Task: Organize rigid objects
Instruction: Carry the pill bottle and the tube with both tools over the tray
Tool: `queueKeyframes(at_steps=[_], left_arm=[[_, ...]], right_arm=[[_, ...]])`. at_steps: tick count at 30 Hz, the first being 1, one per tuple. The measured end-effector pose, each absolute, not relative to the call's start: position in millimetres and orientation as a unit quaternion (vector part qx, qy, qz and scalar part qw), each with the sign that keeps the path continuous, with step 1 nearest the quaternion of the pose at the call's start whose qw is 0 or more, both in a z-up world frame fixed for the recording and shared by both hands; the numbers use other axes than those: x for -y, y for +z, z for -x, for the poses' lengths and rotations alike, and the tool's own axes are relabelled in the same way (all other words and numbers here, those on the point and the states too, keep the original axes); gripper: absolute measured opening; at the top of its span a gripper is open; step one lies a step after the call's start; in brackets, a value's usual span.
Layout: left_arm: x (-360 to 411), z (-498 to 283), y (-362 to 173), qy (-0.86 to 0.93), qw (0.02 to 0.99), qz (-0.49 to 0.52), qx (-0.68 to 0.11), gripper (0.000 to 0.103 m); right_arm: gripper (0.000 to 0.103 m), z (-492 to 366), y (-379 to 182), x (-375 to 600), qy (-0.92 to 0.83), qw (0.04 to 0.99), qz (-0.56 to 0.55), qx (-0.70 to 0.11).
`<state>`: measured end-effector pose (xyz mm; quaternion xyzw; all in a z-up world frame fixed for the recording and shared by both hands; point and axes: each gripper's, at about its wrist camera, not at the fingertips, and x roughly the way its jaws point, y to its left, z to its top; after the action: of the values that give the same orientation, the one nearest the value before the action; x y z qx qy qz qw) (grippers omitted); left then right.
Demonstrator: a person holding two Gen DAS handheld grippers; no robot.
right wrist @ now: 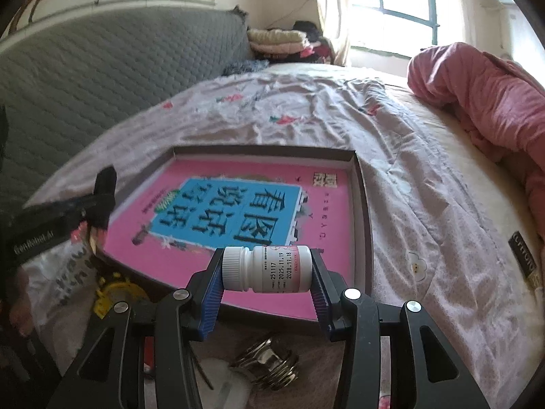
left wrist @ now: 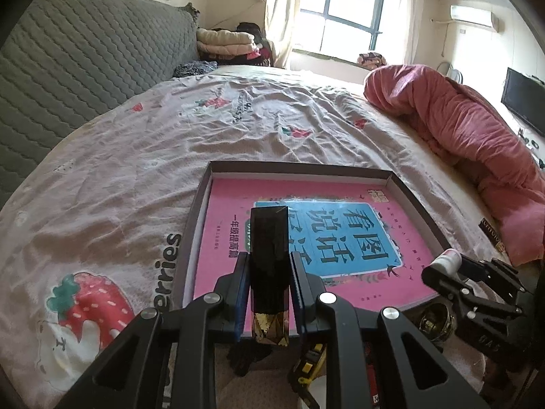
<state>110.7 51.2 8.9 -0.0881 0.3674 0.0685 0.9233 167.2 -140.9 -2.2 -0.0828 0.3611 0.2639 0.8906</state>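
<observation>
My left gripper (left wrist: 269,259) is shut on a slim black faceted tube (left wrist: 269,235) with a gold patterned base, held over the near edge of a shallow brown box tray (left wrist: 299,169). A pink book with a blue title panel (left wrist: 231,201) lies flat in the tray. My right gripper (right wrist: 266,259) is shut on a white pill bottle (right wrist: 269,269) lying sideways, cap to the left, above the tray's near rim (right wrist: 361,204). The right gripper with the bottle (left wrist: 447,259) shows at the far right of the left wrist view. The left gripper (right wrist: 102,201) shows blurred at the left of the right wrist view.
The tray rests on a bed with a strawberry-print sheet (left wrist: 102,177). A rolled pink quilt (left wrist: 470,136) lies along the right side and a grey quilted headboard (left wrist: 75,58) at the left. Below the grippers lie a yellow tape measure (right wrist: 112,293) and a shiny metal piece (right wrist: 269,361).
</observation>
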Motion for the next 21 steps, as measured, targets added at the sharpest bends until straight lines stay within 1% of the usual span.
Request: queueKeyframes(at_steps=[8,11,21], left_arm=[[-50,-128,-8,0.070,0.908,0.074,-0.406,0.023],[-50,-130,-13,0.081,0.903,0.061,-0.418,0.023],[-58,-136,-29,0.070,0.888,0.082,-0.447,0.023]], right_arm=[[0.048,-178,-16,131,0.252,0.882,0.127,-0.376],[0.048,-182,-18,134,0.253,0.880,0.119,-0.385],[0.048,-195,-22,143,0.254,0.870,0.098,-0.411]])
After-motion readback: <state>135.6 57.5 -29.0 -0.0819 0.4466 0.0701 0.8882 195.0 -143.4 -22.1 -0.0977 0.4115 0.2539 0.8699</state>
